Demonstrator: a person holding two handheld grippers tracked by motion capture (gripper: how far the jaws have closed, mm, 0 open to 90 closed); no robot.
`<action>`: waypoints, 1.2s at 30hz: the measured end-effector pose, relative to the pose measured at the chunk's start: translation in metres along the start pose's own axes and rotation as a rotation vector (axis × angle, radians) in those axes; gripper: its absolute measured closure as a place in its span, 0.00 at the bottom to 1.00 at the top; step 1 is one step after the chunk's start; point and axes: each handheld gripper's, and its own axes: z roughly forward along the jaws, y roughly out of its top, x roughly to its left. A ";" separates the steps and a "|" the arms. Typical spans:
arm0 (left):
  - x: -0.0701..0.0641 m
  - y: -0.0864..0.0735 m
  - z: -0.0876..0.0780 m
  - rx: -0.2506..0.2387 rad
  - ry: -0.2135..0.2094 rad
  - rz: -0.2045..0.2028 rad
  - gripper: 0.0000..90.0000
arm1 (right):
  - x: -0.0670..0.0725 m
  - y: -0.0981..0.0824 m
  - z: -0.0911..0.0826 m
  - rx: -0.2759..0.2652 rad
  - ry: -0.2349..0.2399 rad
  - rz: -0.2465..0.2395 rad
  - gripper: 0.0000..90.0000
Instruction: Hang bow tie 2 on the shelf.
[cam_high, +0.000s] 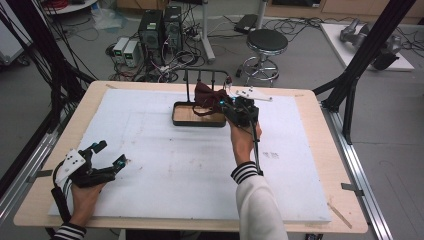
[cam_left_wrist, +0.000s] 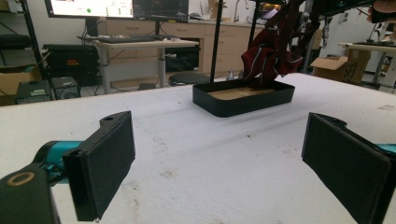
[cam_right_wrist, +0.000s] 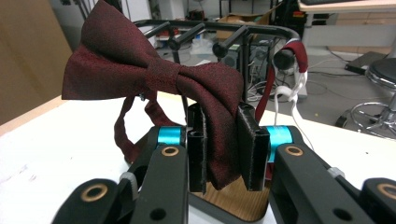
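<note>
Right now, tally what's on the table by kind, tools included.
Bow tie: 1
Rack: 1
Tray: 1
Tools: 2 (left tool, jaws open, nothing between them; right tool, shut on the bow tie)
Total: 5

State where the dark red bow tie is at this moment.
The bow tie is clamped by one wing in the right gripper, held over the black tray in front of the peg rack, at the far middle of the table in the high view.
</note>
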 end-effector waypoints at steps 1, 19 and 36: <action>0.000 0.000 0.000 0.000 0.000 0.000 0.11 | 0.000 0.000 0.001 0.000 -0.008 0.000 0.84; 0.000 0.000 0.000 -0.002 0.001 -0.003 0.11 | 0.011 0.013 0.011 -0.052 -0.068 0.019 0.84; 0.001 0.000 0.000 0.000 -0.003 -0.008 0.11 | 0.009 0.011 0.020 -0.072 -0.111 0.090 0.84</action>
